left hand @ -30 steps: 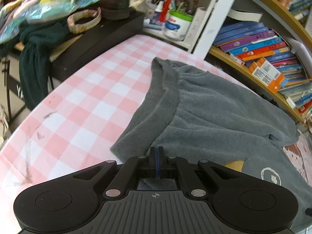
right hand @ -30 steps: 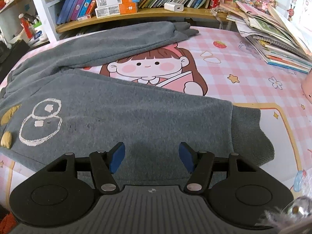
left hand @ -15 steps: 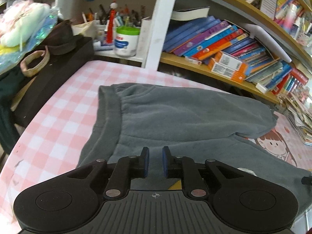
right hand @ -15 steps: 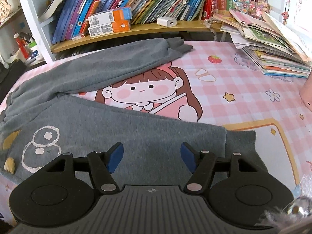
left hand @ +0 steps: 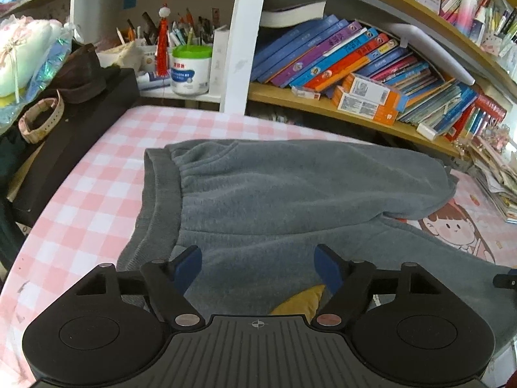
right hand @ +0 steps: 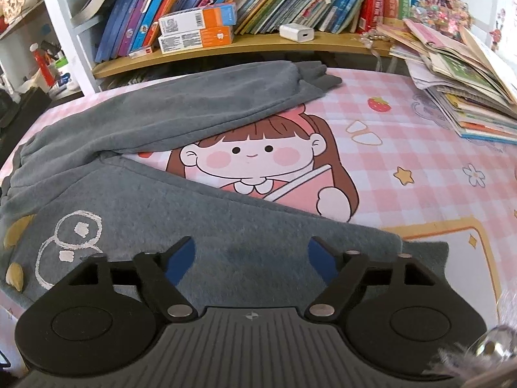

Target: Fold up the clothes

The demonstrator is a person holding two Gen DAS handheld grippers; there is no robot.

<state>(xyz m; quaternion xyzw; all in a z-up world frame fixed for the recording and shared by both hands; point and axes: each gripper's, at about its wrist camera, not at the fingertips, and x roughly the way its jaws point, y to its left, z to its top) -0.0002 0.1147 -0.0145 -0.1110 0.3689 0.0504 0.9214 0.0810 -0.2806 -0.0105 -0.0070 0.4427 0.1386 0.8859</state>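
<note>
Grey trousers [left hand: 284, 200] lie spread on the pink cloth [left hand: 97, 174], waistband at 10 o'clock in the left view. Both the left gripper [left hand: 258, 263] and right gripper [right hand: 250, 257] have just been opening; jaws wide, nothing clamped. The gripper bodies hide the near fabric.

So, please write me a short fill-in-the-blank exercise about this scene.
1. The trousers are ___ in colour.
2. The jaws of the left hand-held gripper stand ___.
3. The two trouser legs lie spread ___.
4. The checked tablecloth is white and ___.

Missing words: grey; open; apart; pink
</note>
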